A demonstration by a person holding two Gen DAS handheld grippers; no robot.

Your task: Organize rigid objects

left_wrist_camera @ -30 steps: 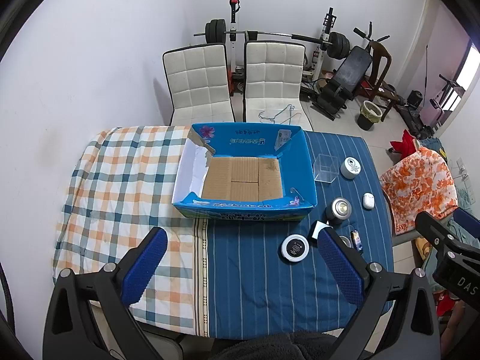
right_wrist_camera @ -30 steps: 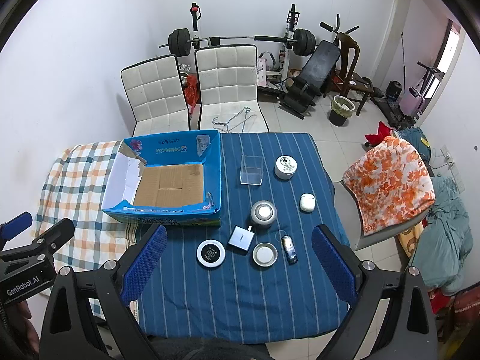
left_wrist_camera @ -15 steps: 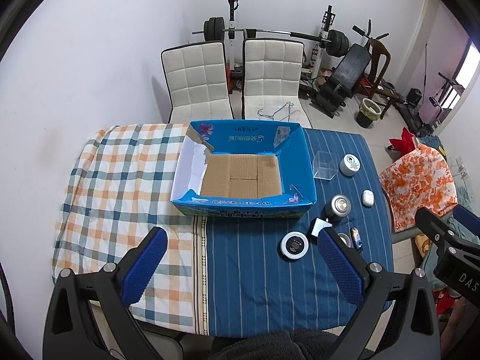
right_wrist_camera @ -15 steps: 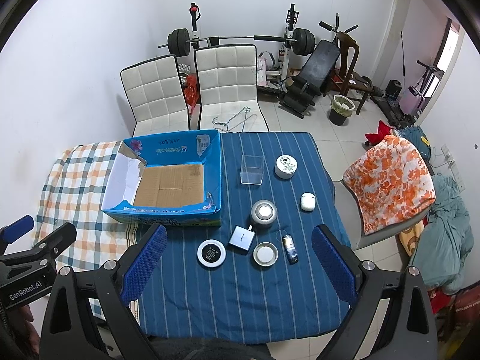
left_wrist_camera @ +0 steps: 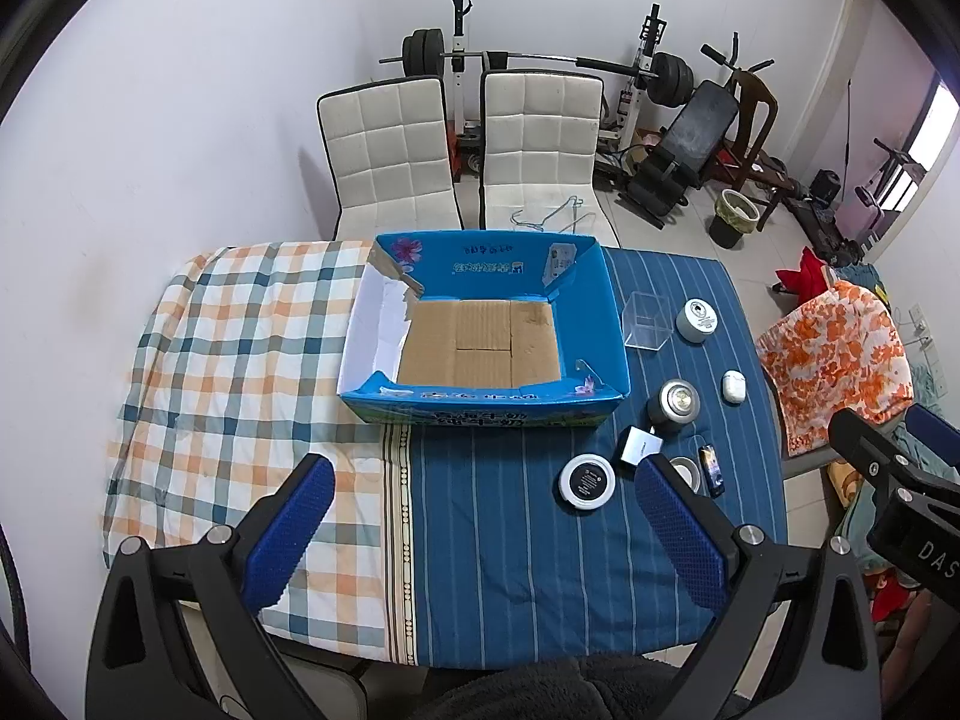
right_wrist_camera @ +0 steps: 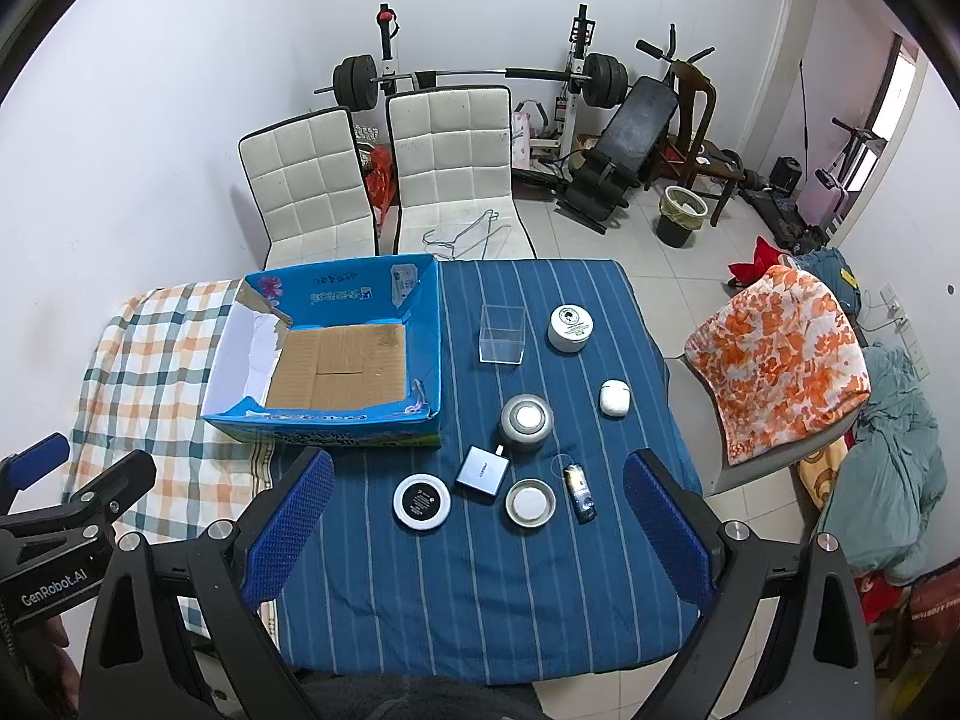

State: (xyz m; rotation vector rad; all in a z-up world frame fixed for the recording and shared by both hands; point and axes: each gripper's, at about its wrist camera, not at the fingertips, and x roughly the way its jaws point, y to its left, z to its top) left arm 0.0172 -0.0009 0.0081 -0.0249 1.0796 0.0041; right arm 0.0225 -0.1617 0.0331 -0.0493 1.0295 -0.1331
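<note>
Both tools hang high over the near edge of the counter (right_wrist_camera: 480, 600), each with its blue pads spread wide and gripping nothing: the left tool (left_wrist_camera: 480, 516) above the seam between the plaid cloth (left_wrist_camera: 240, 360) and the blue striped cloth (left_wrist_camera: 510, 510), the right tool (right_wrist_camera: 480, 507) over the blue part. Nearest lies a row of small things: a black disc with a white rim (right_wrist_camera: 422, 501), a grey charger block (right_wrist_camera: 482, 470) with its prongs aimed away, a shallow metal lid (right_wrist_camera: 529, 502), and a small dark lighter (right_wrist_camera: 579, 492) whose long axis runs near to far. Just behind stands a round metal tin (right_wrist_camera: 526, 415), with a white earbud case (right_wrist_camera: 615, 397) to its right. Farther off sit a clear plastic box (right_wrist_camera: 503, 334) and a white jar (right_wrist_camera: 569, 328). Left of them the open blue cardboard box (right_wrist_camera: 429, 324) rests with bare brown floor, long side across the counter
</note>
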